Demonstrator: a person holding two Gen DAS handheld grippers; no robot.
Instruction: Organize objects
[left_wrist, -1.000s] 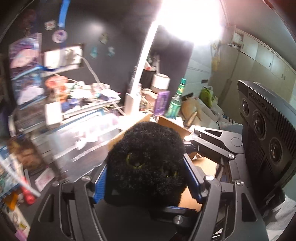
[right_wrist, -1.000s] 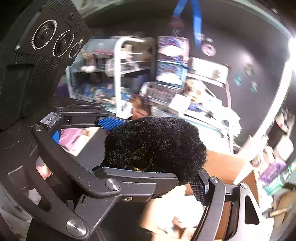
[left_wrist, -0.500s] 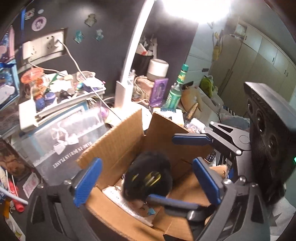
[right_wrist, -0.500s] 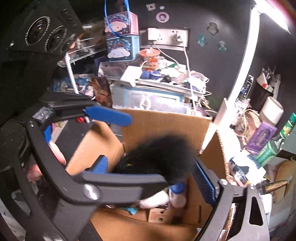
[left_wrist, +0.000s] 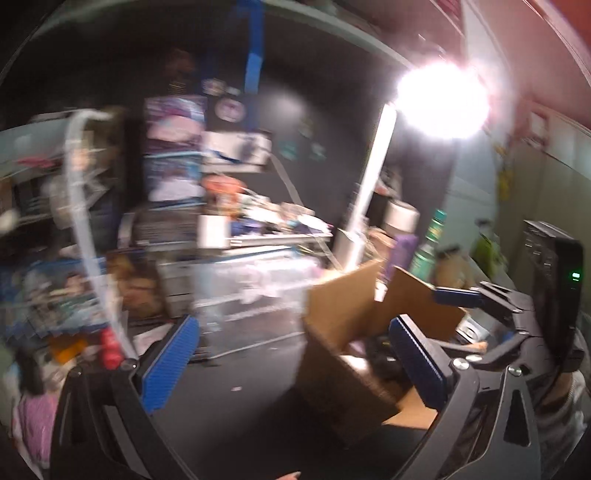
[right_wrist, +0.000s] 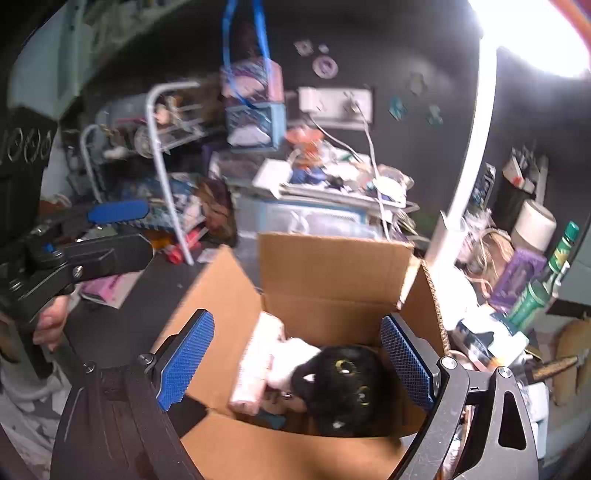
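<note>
A black furry plush toy (right_wrist: 343, 391) lies inside the open cardboard box (right_wrist: 332, 277), beside white and pink soft things. My right gripper (right_wrist: 295, 358) hangs over the box, open, its blue pads apart on either side of the toy without touching it. In the blurred left wrist view my left gripper (left_wrist: 295, 365) has its jaws opening wide with nothing between them, aimed at the dark tabletop left of the box (left_wrist: 351, 332). The right wrist view shows the left gripper (right_wrist: 136, 232) at the far left, held by a hand (right_wrist: 51, 325).
A white lamp post (right_wrist: 469, 147) rises behind the box. A green bottle (right_wrist: 543, 280), a purple box (right_wrist: 517, 277) and a paper roll (right_wrist: 535, 225) crowd the right. Cluttered trays, a white wire rack (right_wrist: 162, 177) and stacked boxes fill the back and left.
Both grippers were shut on the black plush above the box, then opened. The toy dropped into the box. The left gripper has swung away to the left.
</note>
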